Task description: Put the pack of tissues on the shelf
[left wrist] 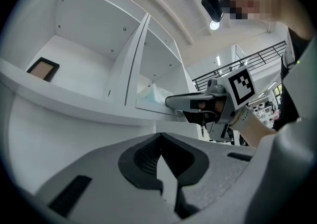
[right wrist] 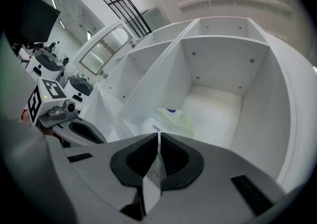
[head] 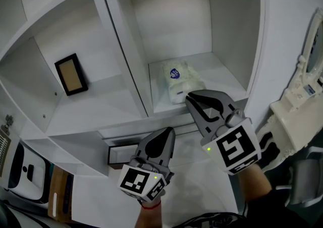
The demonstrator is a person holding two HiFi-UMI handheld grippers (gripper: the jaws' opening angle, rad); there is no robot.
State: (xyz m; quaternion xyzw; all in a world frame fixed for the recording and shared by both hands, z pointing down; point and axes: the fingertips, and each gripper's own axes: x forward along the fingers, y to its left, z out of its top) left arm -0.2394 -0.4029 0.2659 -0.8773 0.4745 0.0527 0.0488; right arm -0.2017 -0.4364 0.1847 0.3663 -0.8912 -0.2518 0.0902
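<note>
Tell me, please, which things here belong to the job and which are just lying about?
Job: tissues, lying in the shelf; right gripper, shut just in front of them.

Lying about: picture frame in the next compartment; dark box below the shelf.

Shelf (head: 224, 73) holds pack of tissues (head: 181, 83) right, seemingly a frame (head: 71, 74) left.

Nothing legible anywhere. The pack (head: 182, 84) just ahead of the right gripper (head: 190, 98) carries a round blue mark (head: 174, 74), its print too small to read.
</note>
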